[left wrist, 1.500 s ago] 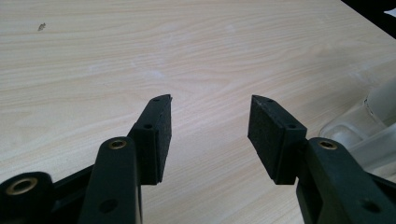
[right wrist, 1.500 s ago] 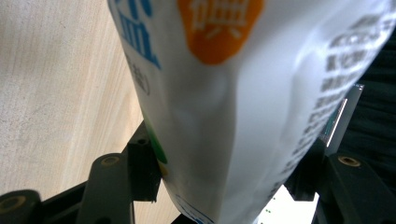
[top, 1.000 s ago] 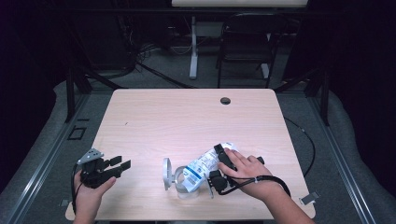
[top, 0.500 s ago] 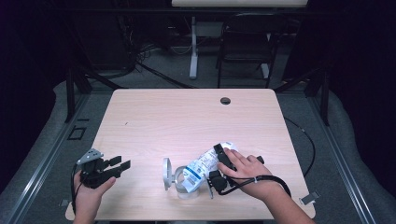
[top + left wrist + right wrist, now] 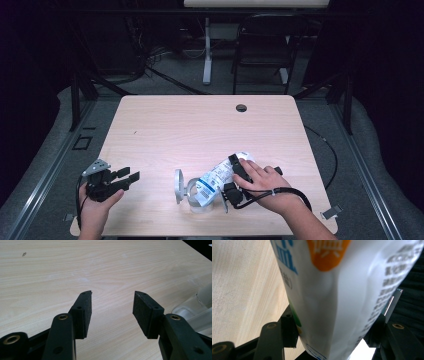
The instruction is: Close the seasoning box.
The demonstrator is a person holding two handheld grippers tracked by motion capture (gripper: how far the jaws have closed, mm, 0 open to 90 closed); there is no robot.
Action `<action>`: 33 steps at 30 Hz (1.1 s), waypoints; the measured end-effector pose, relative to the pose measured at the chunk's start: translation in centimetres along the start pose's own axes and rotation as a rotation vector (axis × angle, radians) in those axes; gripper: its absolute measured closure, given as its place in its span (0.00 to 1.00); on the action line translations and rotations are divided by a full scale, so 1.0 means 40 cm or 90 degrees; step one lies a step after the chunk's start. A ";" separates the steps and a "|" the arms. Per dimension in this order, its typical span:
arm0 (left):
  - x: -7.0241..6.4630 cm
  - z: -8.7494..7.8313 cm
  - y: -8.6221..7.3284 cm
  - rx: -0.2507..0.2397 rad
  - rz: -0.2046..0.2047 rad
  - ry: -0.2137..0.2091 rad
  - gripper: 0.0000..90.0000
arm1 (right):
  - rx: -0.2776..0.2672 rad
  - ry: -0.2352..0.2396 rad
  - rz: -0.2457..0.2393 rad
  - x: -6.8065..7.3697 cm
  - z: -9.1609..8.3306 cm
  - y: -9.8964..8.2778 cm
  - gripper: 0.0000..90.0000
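Now we have the right tongs (image 5: pixel 231 178) clamped on a white printed pouch (image 5: pixel 216 179), one pad on each flank of it, as the right gripper view shows with the pouch (image 5: pixel 329 297) wedged between the black jaws. The pouch lies on the counter (image 5: pixel 200 130) near its front edge, its far end pushed into the mouth of a clear jar (image 5: pixel 192 192) that lies on its side, with the jar's round lid (image 5: pixel 178 186) standing just left of that mouth. Our left tongs (image 5: pixel 127 179) hover well to the left of the jar, jaws wide apart and holding nothing; the left gripper view looks across bare wood between the pads (image 5: pixel 83 312), with the clear jar (image 5: pixel 197 307) at the right edge. We judge the step in hand to be feeding the pouch into the jar; next, the left tongs should probably come over and steady the jar, so the push does not roll it away. By our count: one pouch, one jar, one lid, two tongs.
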State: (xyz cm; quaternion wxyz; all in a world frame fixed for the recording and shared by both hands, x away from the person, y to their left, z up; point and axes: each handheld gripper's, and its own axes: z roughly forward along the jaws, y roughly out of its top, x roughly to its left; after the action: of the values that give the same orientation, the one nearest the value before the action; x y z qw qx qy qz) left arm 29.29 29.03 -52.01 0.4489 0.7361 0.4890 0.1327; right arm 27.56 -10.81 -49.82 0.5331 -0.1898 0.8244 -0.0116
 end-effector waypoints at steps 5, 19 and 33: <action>0.001 0.000 -0.001 0.003 0.000 0.000 0.56 | 0.000 0.000 -0.002 -0.001 0.000 0.001 0.47; 0.003 0.000 -0.001 0.004 0.001 0.001 0.56 | 0.008 -0.001 -0.017 -0.002 -0.002 0.003 0.47; 0.005 0.002 -0.003 0.002 -0.003 0.001 0.56 | 0.001 -0.004 -0.020 -0.001 -0.001 0.004 0.47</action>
State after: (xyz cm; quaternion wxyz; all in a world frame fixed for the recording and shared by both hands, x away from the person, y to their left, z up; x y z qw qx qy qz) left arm 29.35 29.17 -52.19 0.4476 0.7354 0.4915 0.1313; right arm 27.51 -10.65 -49.81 0.5358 -0.2021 0.8196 -0.0199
